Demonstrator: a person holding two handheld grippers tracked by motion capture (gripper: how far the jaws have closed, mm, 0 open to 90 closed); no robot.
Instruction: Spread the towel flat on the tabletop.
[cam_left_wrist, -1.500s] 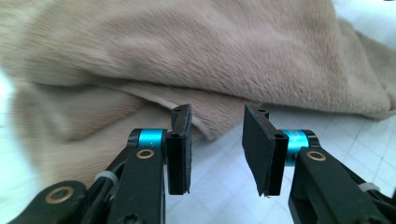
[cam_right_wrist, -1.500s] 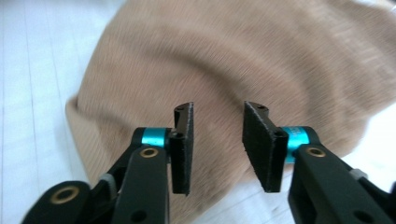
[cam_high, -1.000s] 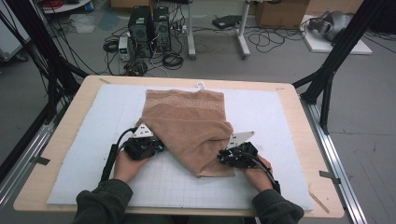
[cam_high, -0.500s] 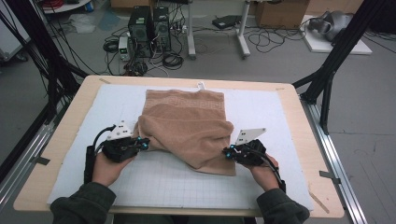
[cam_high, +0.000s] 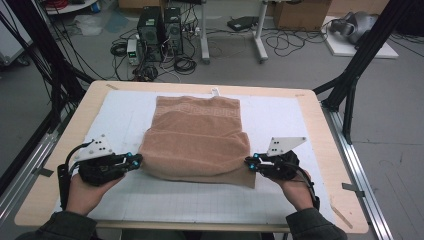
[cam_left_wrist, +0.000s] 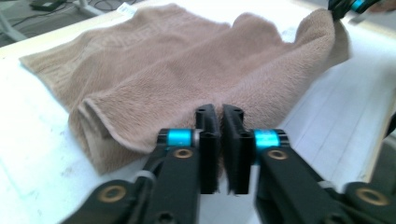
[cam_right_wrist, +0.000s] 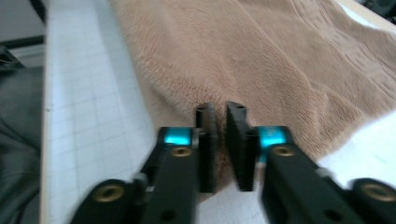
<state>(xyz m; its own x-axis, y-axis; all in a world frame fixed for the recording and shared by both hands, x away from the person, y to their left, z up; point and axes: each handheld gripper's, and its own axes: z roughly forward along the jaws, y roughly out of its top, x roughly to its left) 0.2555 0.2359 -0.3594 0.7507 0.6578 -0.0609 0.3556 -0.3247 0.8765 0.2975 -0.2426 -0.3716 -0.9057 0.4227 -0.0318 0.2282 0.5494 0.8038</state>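
One folded towel (cam_high: 196, 140); two claws, left (cam_high: 136, 160) and right (cam_high: 248, 163), slightly parted, just been opening, gripping nothing

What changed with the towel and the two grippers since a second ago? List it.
The towel was drawn from a skewed lie into a squarer fold. The left gripper slid outward to its left edge, the right gripper to its right edge. Both sets of jaws have just been opening a crack, with towel edge at their tips. The table and white mat stayed put.

Grey floor (cam_high: 300, 70) with cables (cam_high: 185, 62) beyond the wooden table (cam_high: 310, 100)
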